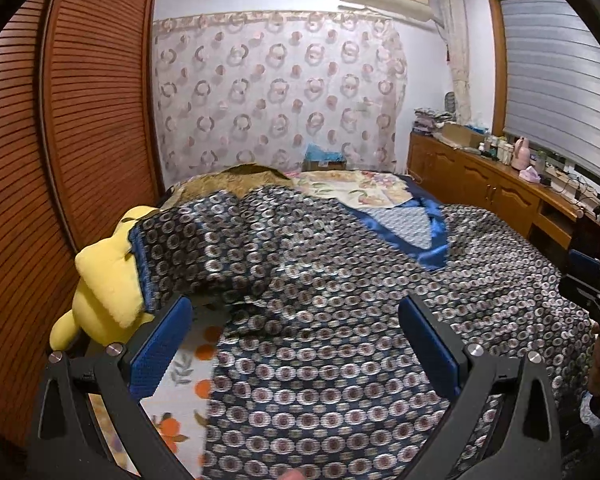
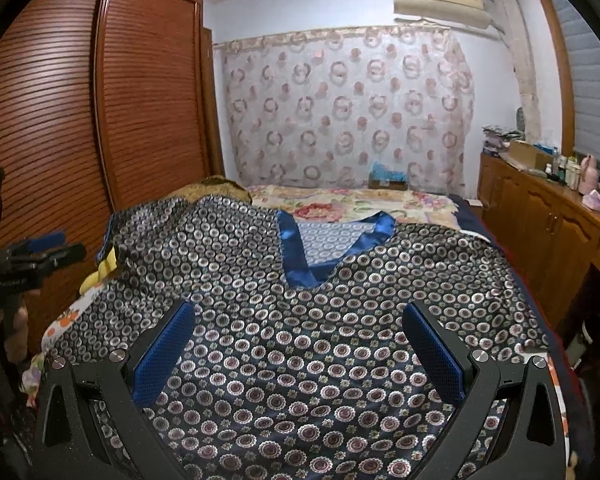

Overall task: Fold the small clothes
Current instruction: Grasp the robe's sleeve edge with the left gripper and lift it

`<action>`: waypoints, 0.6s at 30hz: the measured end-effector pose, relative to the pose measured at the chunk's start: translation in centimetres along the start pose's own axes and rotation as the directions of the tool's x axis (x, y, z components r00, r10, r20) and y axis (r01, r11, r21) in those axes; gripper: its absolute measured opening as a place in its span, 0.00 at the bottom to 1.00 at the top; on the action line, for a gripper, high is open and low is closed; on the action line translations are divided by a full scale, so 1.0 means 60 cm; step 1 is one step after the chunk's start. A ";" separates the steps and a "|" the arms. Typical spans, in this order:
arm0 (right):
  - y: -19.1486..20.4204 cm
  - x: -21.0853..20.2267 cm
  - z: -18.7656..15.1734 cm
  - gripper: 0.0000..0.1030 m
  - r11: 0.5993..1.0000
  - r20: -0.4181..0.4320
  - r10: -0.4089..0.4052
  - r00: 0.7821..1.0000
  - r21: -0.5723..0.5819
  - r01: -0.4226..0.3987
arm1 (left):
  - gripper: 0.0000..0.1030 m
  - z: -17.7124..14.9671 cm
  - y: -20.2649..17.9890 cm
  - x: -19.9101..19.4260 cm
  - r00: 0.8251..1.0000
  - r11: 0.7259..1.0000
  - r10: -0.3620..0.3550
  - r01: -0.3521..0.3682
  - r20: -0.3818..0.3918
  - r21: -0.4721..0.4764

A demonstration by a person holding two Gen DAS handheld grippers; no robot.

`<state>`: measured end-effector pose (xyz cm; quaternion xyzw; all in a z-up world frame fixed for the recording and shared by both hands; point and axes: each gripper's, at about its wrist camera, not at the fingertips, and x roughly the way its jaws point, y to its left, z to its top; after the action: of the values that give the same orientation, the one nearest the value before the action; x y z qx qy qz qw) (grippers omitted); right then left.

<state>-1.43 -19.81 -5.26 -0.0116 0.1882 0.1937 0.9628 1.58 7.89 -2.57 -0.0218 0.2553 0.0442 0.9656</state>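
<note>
A dark blue satin top [image 1: 340,300] [image 2: 300,340] with a circle print and a bright blue V-neck trim [image 2: 300,256] lies spread across the bed, neckline toward the far end. Its left sleeve is draped over a yellow plush toy [image 1: 104,280]. My left gripper [image 1: 296,312] hovers open above the left half of the top, nothing between its blue pads [image 1: 162,352]. My right gripper [image 2: 300,320] is open too, just above the middle of the top below the neckline. The left gripper [image 2: 40,256] also shows at the left edge of the right wrist view.
The bed has a floral sheet [image 2: 352,200] at its far end and an orange-fruit print sheet [image 1: 184,392] at the near left. A slatted wooden wardrobe [image 1: 60,120] stands along the left. A wooden cabinet [image 2: 540,216] with bottles and boxes runs along the right.
</note>
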 end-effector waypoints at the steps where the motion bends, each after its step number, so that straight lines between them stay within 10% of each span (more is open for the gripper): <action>1: 0.000 0.004 0.000 1.00 1.000 -0.006 0.003 1.000 -0.004 -0.003 | 1.00 -0.001 0.005 0.003 1.000 1.000 0.001 -0.001 -0.005 -0.003; 18: 0.011 0.088 -0.003 1.00 0.998 -0.151 0.039 0.988 -0.039 -0.045 | 0.92 0.031 0.141 0.086 0.994 0.998 0.046 -0.050 -0.097 -0.034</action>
<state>2.80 -17.28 -7.31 -0.0427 0.2560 0.2164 0.9412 6.13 16.82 -3.65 -0.0354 0.3009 0.0711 0.9503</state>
